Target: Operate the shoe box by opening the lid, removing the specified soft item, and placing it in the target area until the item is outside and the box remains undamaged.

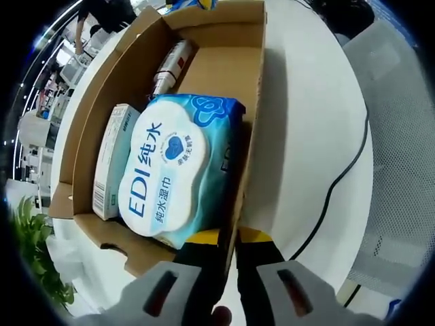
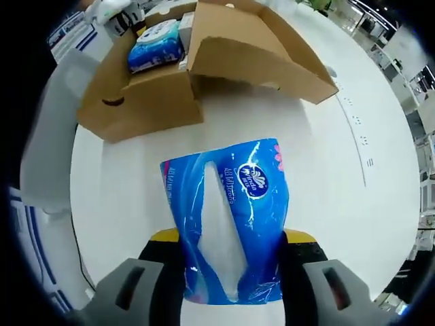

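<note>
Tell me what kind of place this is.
Probably an open office or lab hall: a round white table holds the cardboard box, a potted plant stands nearby, and rows of desks and equipment fill the background.

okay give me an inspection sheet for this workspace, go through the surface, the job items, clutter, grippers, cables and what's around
Surface: white table, bare around the box.
Job's things: cardboard shoe box open, lid folded back; blue tissue pack outside the box, held above the table.
Clutter: in the box, a wet wipes pack, a white carton beside it, and a white tube-like item behind; what the tube is cannot be told.
Grippers: right gripper shut on the tissue pack; left gripper with jaws astride the box's side wall.
Cables: black cable on the table beside the box.
Surroundings: green plant at the table edge; a mesh chair back beyond the table.
</note>
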The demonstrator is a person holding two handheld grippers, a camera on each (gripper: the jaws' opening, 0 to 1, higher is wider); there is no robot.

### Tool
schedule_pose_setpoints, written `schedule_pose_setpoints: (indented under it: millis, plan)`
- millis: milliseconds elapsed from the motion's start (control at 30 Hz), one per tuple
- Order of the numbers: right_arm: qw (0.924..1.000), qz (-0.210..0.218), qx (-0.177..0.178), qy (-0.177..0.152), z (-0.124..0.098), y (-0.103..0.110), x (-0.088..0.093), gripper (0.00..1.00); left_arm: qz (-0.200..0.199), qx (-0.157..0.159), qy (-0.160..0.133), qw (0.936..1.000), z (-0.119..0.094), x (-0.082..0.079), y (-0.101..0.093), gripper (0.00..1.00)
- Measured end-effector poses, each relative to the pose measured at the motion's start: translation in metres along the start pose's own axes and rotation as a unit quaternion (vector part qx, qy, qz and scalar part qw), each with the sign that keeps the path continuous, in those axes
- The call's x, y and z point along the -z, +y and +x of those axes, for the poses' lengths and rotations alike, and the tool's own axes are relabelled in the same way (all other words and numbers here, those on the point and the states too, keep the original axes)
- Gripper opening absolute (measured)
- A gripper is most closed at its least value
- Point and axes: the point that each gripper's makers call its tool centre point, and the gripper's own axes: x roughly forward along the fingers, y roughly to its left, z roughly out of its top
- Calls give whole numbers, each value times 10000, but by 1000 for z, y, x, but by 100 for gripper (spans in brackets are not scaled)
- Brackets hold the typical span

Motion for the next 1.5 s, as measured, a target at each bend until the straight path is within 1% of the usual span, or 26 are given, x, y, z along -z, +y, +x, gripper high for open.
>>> schedule_pose_setpoints:
  millis: [167, 233, 300, 367, 433, 533, 600, 667, 767, 967, 1100, 1300, 1367, 1400, 1500]
  plan:
    - [10000, 54, -32, -23, 1, 0, 1, 53, -13, 1, 9, 10000, 0, 0, 0, 5]
    - [9998, 173, -60, -35, 2, 0, 3, 54, -14, -4, 8, 10000, 1, 0, 0, 5]
    - [9998, 199, -87, -41, 3, 0, 4, 55, -18, -9, 11, 10000, 1, 0, 0, 6]
    - [9999, 133, -102, -3, 4, 1, 3, 55, -19, -11, 12, 10000, 1, -1, 0, 6]
    - [9999, -109, -130, -5, 5, 2, 1, 55, -21, -9, 14, 10000, 1, -1, 0, 6]
    - [9998, -3, -182, 45, 4, 2, 1, 55, -20, -7, 15, 10000, 1, -1, 0, 6]
    - [9998, -48, -193, 32, 4, 3, 1, 55, -22, -7, 18, 10000, 1, -1, 0, 6]
    - [9996, 44, -246, 90, 6, 3, 3, 56, -25, -5, 21, 10000, 1, -1, 0, 6]
    - [9997, 13, -245, 94, 6, 3, 3, 58, -19, -8, 19, 10000, 1, -1, 1, 6]
    - [9999, -61, -50, 89, 4, 1, 3, 61, -8, -1, 16, 10000, 1, -2, 1, 6]
    - [9995, -298, 83, 111, 2, 2, 1, 60, -9, -1, 17, 10000, 1, -2, 1, 5]
    - [9990, -333, 250, 138, -3, 4, 0, 62, -12, -5, 18, 10000, 1, -2, 0, 6]
    - [9987, -320, 376, 148, -8, 3, 1, 62, -8, -6, 19, 10000, 1, -2, 1, 6]
    - [9980, -332, 514, 154, -12, -1, 2, 62, -9, -5, 20, 10000, 1, -2, 1, 6]
    - [9982, -230, 552, 70, -23, 0, 1, 62, -5, 4, 25, 10000, 1, -2, 0, 5]
